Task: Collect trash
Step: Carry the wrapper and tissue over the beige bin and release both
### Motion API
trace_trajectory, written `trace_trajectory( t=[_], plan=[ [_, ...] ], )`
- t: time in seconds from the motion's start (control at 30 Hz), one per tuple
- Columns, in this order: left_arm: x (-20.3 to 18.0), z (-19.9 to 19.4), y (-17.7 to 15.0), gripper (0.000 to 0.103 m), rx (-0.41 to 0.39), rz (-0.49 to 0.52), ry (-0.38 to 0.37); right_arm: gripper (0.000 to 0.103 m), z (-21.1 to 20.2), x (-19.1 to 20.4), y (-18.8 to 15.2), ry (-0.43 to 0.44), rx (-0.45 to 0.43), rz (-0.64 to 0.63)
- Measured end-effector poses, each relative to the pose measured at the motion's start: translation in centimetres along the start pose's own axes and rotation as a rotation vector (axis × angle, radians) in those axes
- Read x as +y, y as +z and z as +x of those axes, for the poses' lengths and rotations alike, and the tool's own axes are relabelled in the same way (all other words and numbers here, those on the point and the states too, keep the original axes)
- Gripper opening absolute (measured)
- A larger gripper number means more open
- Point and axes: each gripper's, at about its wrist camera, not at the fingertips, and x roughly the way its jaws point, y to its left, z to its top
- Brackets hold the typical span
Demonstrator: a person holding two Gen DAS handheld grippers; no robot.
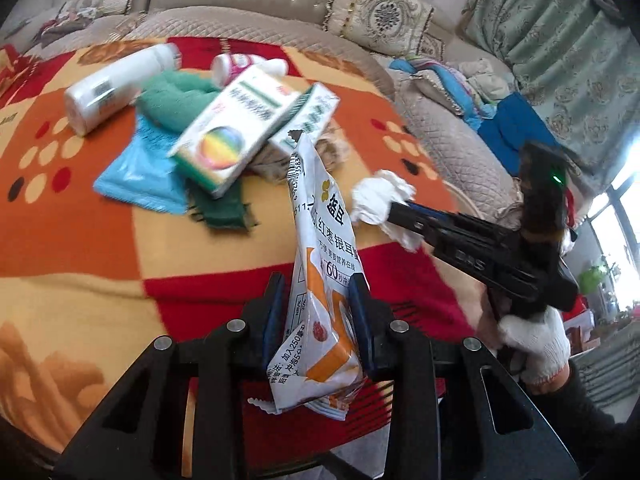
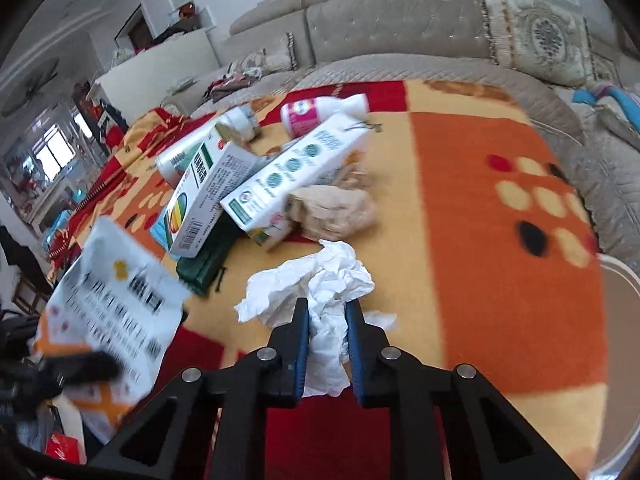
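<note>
My left gripper is shut on a white and orange food packet and holds it upright above the blanket; the packet also shows blurred in the right wrist view. My right gripper is shut on a crumpled white tissue, which also shows in the left wrist view just right of the packet. A pile lies further back: two white medicine boxes, a large white bottle, a small pink-labelled bottle, a brown paper wad.
An orange, red and yellow blanket covers the surface. A green cloth and a blue plastic bag lie under the boxes. A beige sofa with cushions stands behind. A white rim shows at the right.
</note>
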Motion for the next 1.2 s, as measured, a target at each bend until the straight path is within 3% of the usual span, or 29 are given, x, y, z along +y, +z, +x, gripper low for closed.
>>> trace_trajectory(
  t=[0.2,0.57,1.2],
  plan=[
    [-3.9,2.6,1.4,0.030,0.014,0.033,-0.042,0.017,-4.9,-3.9,-1.2,-0.059,-0.071,0.067],
    [-11.3,7.1,3.4,0.030,0.036,0.127,-0.075,0.017,-9.3,-10.7,-3.3,-0.168,-0.115,0.190],
    [-21.8,13.0,6.2,0.030,0.049,0.267,-0.130,0.017,-13.3,-18.8,-5.8,-0.331,-0.154,0.318]
  ],
)
